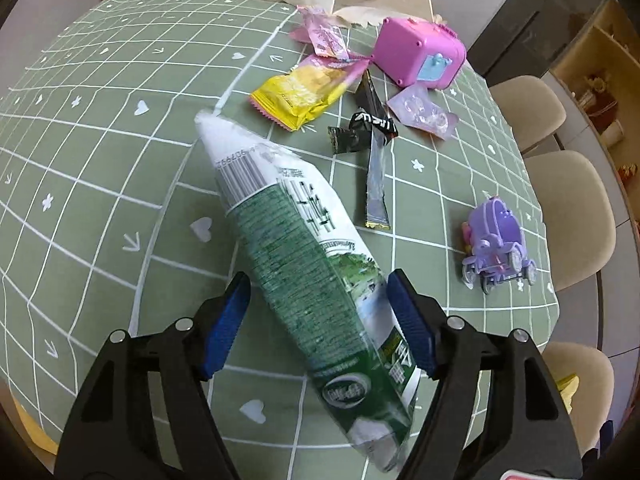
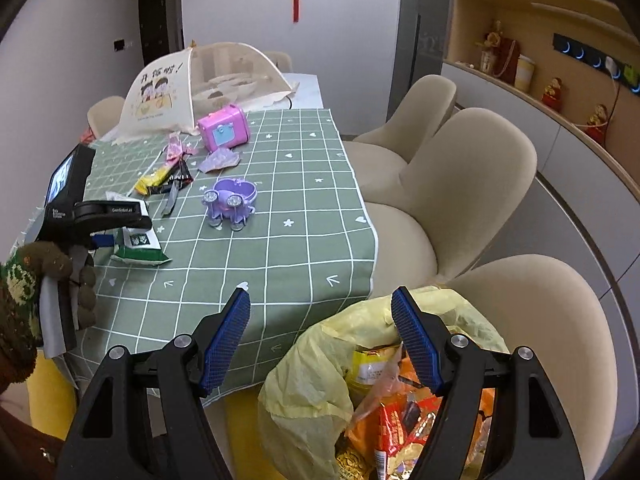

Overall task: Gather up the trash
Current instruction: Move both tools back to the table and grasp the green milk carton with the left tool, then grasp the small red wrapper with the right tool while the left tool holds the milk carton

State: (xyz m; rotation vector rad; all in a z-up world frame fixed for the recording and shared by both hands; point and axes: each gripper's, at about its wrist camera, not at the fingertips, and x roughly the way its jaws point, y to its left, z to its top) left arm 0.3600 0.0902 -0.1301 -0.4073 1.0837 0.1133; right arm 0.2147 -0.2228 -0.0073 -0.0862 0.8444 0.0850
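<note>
Milk pouch: green and white milk pouch (image 1: 304, 240) lies on the green checked tablecloth (image 1: 100, 160), its lower part between the left fingers.
Left gripper: left gripper (image 1: 318, 324) stands wide around the pouch; whether the pads touch it, I cannot tell.
Other trash: yellow wrapper (image 1: 298, 94), pink wrapper (image 1: 326, 38), black sachet (image 1: 372, 124) and clear packet (image 1: 422, 110) lie beyond the pouch.
Toys: pink toy case (image 1: 418, 52); purple toy carriage (image 1: 498, 240) well apart to the right.
Right gripper: right gripper (image 2: 320, 336) spread wide, empty, above the yellow trash bag (image 2: 308, 396) of wrappers beside the table edge.

Green-and-white milk pouch (image 1: 304, 256), green white-grid tablecloth (image 1: 100, 160), yellow bag (image 2: 316, 392)
</note>
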